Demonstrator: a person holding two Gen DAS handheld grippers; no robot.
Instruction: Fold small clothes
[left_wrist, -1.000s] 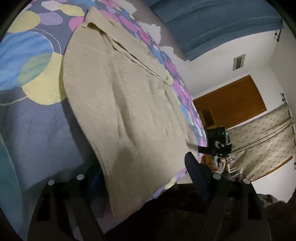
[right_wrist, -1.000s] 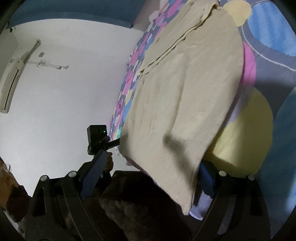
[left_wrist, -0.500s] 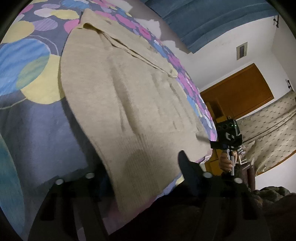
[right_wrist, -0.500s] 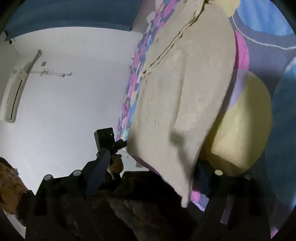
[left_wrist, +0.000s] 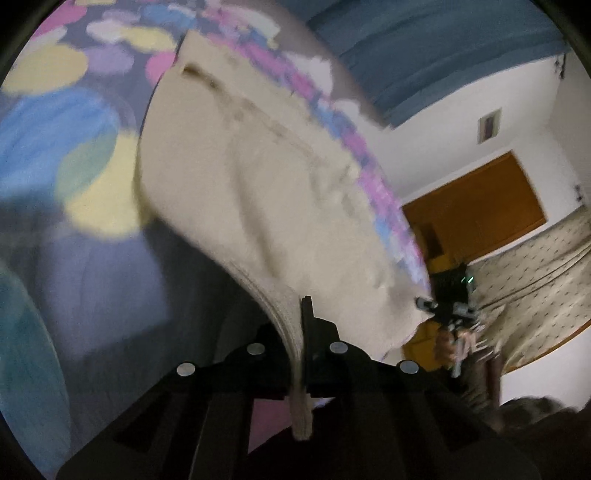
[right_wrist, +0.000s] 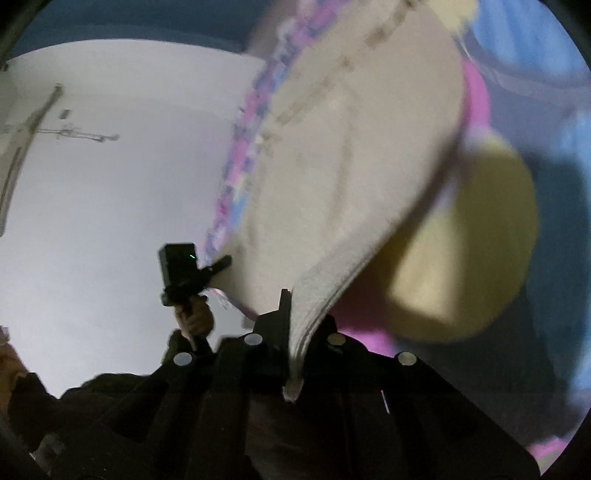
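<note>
A beige knitted sweater (left_wrist: 266, 192) lies spread on a bedspread printed with coloured circles (left_wrist: 48, 122). My left gripper (left_wrist: 301, 325) is shut on the sweater's near hem corner, and the ribbed edge hangs down between its fingers. My right gripper (right_wrist: 290, 317) is shut on the other hem corner of the sweater (right_wrist: 351, 155), pinching several layers. Each gripper shows in the other's view: the right gripper (left_wrist: 448, 306) at the far corner, and the left gripper (right_wrist: 184, 269) held by a hand. Both corners are raised a little off the bed.
A blue curtain (left_wrist: 424, 48), a white wall and a wooden door (left_wrist: 476, 210) lie beyond the bed. A patterned beige cloth (left_wrist: 535, 280) hangs at the right. The person's dark clothing (right_wrist: 110, 398) fills the near bottom of both views.
Both grippers have gone from wide open around the hem to shut on it. The hem corners now lift slightly off the bedspread and the fabric bows upward.
</note>
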